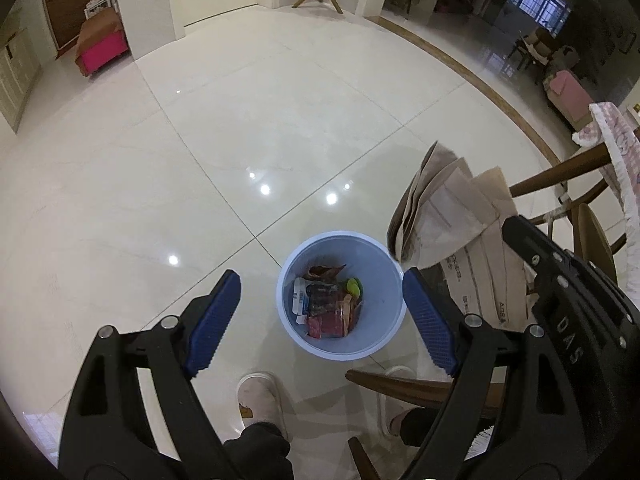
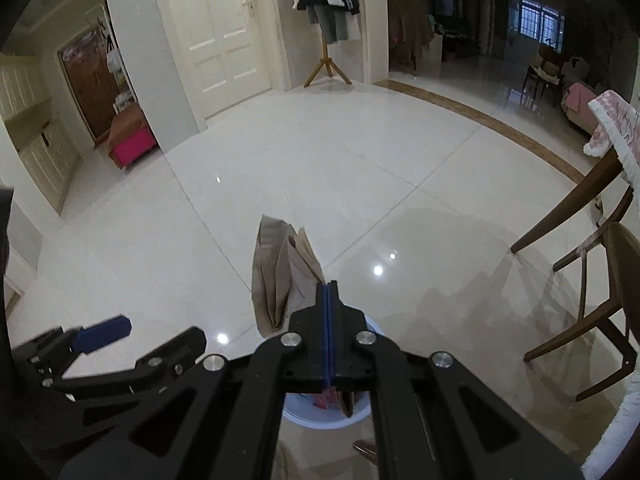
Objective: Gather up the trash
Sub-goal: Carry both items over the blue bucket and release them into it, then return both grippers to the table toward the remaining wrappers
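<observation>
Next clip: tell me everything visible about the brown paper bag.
The brown paper bag is flattened and creased, looks like kraft paper, with faint printed lettering on its paler face. It hangs in the air, pinched at one edge by the shut right tongs, its folded end sticking up past them. It sits just beside and above the rim of the pale blue bin, not yet inside. Nothing else touches it; the open left tongs are clear of it.

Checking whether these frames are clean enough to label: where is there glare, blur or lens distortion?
Left wrist view: ceiling lights glare as bright spots on the glossy floor; fisheye bends the tile lines; the bin is sharp. Right wrist view: similar spots; the left tongs at the lower left edge are motion-blurred; the far room by the window is dark.
</observation>
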{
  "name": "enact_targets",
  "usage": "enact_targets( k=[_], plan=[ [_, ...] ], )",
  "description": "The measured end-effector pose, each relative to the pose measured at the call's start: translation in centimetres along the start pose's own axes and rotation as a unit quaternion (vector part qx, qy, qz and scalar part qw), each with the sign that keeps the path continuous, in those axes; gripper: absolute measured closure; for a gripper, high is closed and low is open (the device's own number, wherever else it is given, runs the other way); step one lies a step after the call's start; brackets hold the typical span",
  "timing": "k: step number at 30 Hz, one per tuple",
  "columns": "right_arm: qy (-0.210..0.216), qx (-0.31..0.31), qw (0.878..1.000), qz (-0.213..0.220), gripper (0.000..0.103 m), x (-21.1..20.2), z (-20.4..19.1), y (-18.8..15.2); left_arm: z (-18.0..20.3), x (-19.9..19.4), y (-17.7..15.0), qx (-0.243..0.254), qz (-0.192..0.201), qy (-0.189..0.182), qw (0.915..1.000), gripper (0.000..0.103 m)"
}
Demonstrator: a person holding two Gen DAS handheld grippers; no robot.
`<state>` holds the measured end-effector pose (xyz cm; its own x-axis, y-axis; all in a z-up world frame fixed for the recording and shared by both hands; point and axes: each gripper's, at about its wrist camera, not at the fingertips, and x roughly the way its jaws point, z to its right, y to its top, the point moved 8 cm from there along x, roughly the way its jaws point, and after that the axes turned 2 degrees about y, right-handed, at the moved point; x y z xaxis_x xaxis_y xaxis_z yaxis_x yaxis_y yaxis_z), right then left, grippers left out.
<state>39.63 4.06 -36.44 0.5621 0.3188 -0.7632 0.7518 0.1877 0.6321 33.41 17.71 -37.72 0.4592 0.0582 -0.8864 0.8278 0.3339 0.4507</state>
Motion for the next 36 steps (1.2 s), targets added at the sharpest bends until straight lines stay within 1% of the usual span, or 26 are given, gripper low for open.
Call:
enact_targets(
  k=[1, 3, 4, 5, 11, 15, 21, 24, 29, 31, 33, 36],
  plan=[
    [0.004, 0.005, 1.000, 0.006, 0.099, -0.2, 0.0, 0.3, -0.1, -0.2, 0.0, -0.001, 0.002, 0.001, 1.0000, 0.021],
    [0.009, 0.014, 1.000, 0.011, 0.094, -0.5, 0.0, 0.7, -0.3, -0.8, 0.1, -0.002, 0.008, 0.003, 1.0000, 0.021],
    [0.010, 0.015, 1.000, 0.013, 0.086, -0.8, 0.0, 0.9, -0.3, -1.0, 0.2, -0.002, 0.010, 0.003, 0.9999, 0.021],
    [0.010, 0.016, 1.000, 0.017, 0.080, -1.1, 0.0, 1.0, -0.3, -1.3, 0.2, -0.003, 0.013, 0.004, 0.9999, 0.021],
    [0.004, 0.013, 0.999, 0.033, 0.080, -3.8, 0.3, 1.5, 0.0, -3.6, 0.3, -0.001, 0.030, 0.000, 0.9995, 0.021],
    [-0.001, 0.016, 0.999, 0.047, 0.080, -6.7, 0.9, 1.7, 1.0, -5.9, 0.1, 0.003, 0.046, -0.006, 0.9989, 0.021],
    [0.000, 0.028, 0.997, 0.075, 0.080, -12.1, 2.4, 2.0, 3.2, -11.2, -0.2, 0.022, 0.087, -0.014, 0.9959, 0.021],
    [-0.001, 0.035, 0.995, 0.097, 0.078, -15.7, 3.6, 2.0, 4.6, -14.2, -0.3, 0.036, 0.112, -0.019, 0.9928, 0.021],
    [-0.009, 0.048, 0.990, 0.131, 0.074, -21.6, 6.3, 1.7, 8.5, -19.1, -1.1, 0.068, 0.152, -0.034, 0.9855, 0.020],
    [-0.018, 0.059, 0.987, 0.147, 0.072, -24.6, 8.4, 1.3, 10.8, -20.6, -1.5, 0.085, 0.162, -0.041, 0.9822, 0.020],
    [-0.029, 0.067, 0.985, 0.157, 0.069, -26.6, 10.1, 1.0, 13.5, -21.9, -2.0, 0.108, 0.170, -0.052, 0.9781, 0.020],
    [-0.051, 0.087, 0.980, 0.174, 0.066, -30.3, 14.2, 0.0, 17.5, -23.1, -2.9, 0.136, 0.174, -0.072, 0.9727, 0.019]
  ],
)
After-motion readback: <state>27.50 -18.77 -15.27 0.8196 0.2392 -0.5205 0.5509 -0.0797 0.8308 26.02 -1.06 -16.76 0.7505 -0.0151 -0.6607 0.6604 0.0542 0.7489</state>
